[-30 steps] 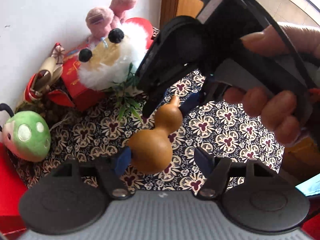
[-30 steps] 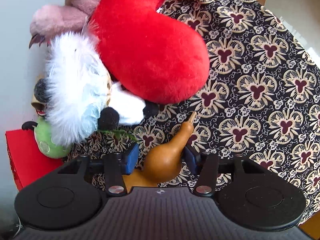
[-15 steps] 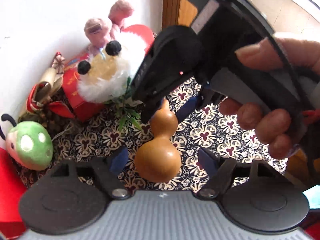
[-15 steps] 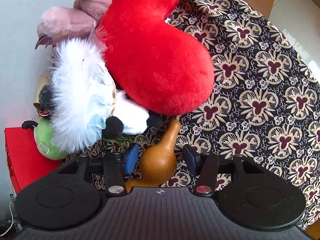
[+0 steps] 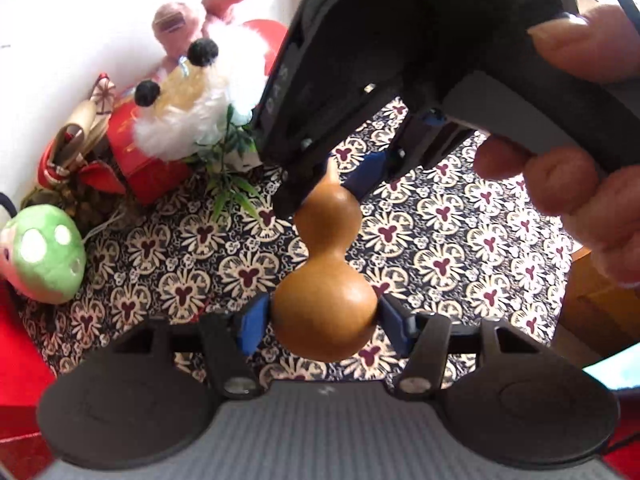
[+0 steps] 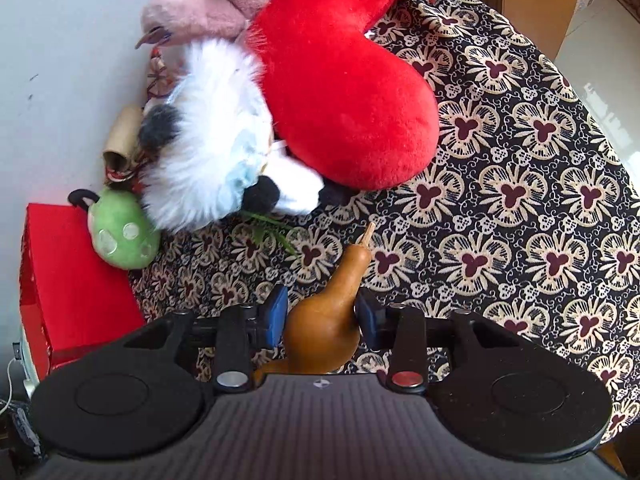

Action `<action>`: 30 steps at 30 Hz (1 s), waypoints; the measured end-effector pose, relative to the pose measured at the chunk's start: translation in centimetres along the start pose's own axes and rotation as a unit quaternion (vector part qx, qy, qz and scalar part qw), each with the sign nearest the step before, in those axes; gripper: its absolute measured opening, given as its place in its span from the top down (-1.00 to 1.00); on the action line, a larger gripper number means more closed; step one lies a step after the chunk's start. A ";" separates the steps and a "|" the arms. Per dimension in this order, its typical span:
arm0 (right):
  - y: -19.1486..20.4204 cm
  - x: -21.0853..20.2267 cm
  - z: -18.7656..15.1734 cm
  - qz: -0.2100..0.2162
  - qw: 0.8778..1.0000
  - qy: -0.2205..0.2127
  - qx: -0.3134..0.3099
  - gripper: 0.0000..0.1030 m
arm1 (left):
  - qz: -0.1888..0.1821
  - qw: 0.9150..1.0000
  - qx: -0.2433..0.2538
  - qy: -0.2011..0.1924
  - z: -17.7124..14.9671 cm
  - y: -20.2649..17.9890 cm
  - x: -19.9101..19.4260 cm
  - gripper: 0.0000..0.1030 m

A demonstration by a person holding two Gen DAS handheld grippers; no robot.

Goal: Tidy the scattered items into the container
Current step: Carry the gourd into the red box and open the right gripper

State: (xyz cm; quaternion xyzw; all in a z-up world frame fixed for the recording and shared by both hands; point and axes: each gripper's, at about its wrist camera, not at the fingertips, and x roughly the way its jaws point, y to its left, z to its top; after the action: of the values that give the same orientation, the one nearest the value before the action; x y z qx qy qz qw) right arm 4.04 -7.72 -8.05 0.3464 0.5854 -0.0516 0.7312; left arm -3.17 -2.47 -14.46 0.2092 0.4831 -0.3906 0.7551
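A brown gourd (image 5: 324, 292) hangs above the patterned cloth (image 5: 460, 248), stem pointing away. My left gripper (image 5: 324, 320) is shut on its large lower bulb, both blue pads pressed against it. My right gripper (image 5: 326, 192), held by a hand (image 5: 580, 184), comes in from above and grips the small upper bulb. In the right wrist view the gourd (image 6: 324, 332) sits between the right gripper (image 6: 322, 316) pads, stem forward. A red box (image 6: 72, 280) stands at the left edge of the cloth.
Against the wall lie a white plush (image 6: 208, 152), a red heart cushion (image 6: 344, 92), a pink plush (image 5: 180, 28) and a green mushroom plush (image 5: 44, 260). A red gift box (image 5: 140, 160) sits under the white plush. The cloth (image 6: 520, 200) drops off at the right.
The gourd has been lifted off the cloth by the right gripper. The left gripper's pads have closed onto its large bulb. The right pads have narrowed on the upper bulb.
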 end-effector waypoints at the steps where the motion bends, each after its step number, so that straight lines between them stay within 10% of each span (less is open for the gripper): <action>1: 0.8 -0.8 -0.2 0.006 1.000 -0.005 -0.009 0.23 | 0.001 1.000 -0.003 -0.007 -0.1 0.2 -0.9 -0.17; 6: 1.5 -6.1 -1.2 0.039 0.995 -0.050 -0.072 0.23 | 0.027 0.997 -0.030 -0.058 -0.3 2.0 -6.4 -0.17; 8: -0.9 -6.6 3.2 0.062 0.990 -0.070 -0.103 0.23 | 0.051 0.994 -0.043 -0.084 -0.5 3.4 -9.1 -0.17; 15: 10.7 -5.3 4.4 0.142 0.952 -0.090 -0.255 0.23 | 0.149 0.971 -0.119 -0.145 -2.9 11.7 -17.5 -0.17; 20: 20.5 0.1 2.2 0.157 0.918 -0.052 -0.359 0.24 | 0.203 0.952 -0.187 -0.133 -6.5 18.7 -19.2 -0.11; 22: 23.3 2.9 1.1 0.164 0.909 -0.010 -0.384 0.40 | 0.210 0.945 -0.218 -0.121 -7.8 21.3 -18.9 0.24; 24: 25.1 5.3 0.1 0.150 0.905 0.016 -0.399 0.68 | 0.207 0.940 -0.251 -0.107 -9.0 23.9 -18.2 0.28; 30: 26.6 10.7 -0.2 0.095 0.908 0.020 -0.407 0.70 | 0.190 0.933 -0.303 -0.036 -12.1 29.4 -13.5 0.37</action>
State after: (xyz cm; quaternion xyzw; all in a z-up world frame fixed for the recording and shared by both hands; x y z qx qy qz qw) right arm 19.96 16.06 -5.72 0.0741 0.5342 0.2674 0.7985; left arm 10.18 28.95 -9.58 0.0444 0.5019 -0.0825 0.8598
